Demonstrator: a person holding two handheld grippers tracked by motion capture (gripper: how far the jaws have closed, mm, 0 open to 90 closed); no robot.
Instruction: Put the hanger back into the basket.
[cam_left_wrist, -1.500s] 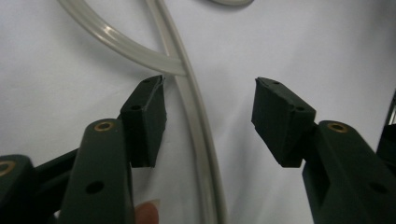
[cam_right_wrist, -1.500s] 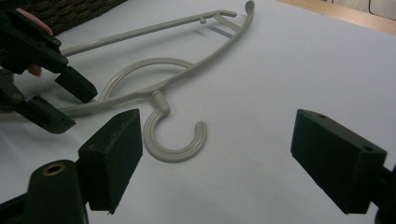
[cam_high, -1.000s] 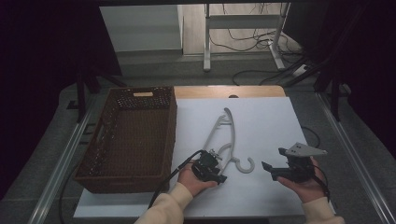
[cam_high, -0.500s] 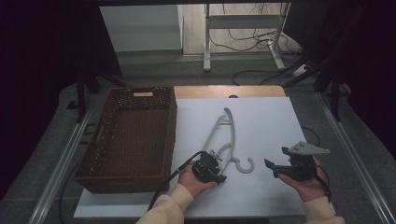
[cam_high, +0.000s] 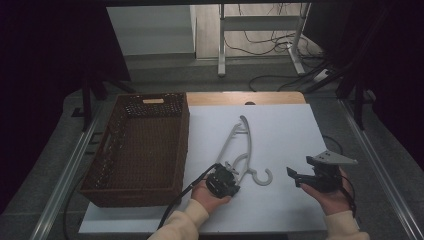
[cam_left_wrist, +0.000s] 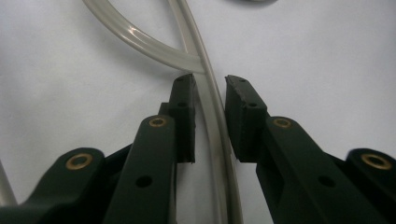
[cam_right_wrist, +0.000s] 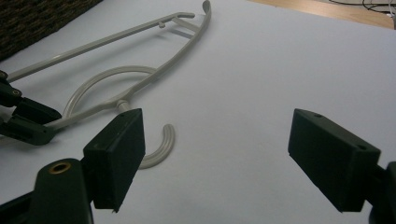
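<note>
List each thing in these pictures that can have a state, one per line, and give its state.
Hanger: lying flat on the white sheet, hook toward the person.
Left gripper: jaws have just been closing around the hanger's arm, a small gap left at each pad.
Right gripper: open, holding nothing, beside the hook.
Basket: upright, empty.

Smooth plastic, rough wicker, matt white sheet

The hanger (cam_high: 240, 145) looks like pale, slightly glossy, smooth plastic. The basket (cam_high: 137, 150) is dark brown woven wicker, rough in texture. The table (cam_high: 280, 145) has a matt white sheet on top, with bare wood at its far edge. Both grippers' pads (cam_right_wrist: 114, 156) are matt black plastic.
</note>
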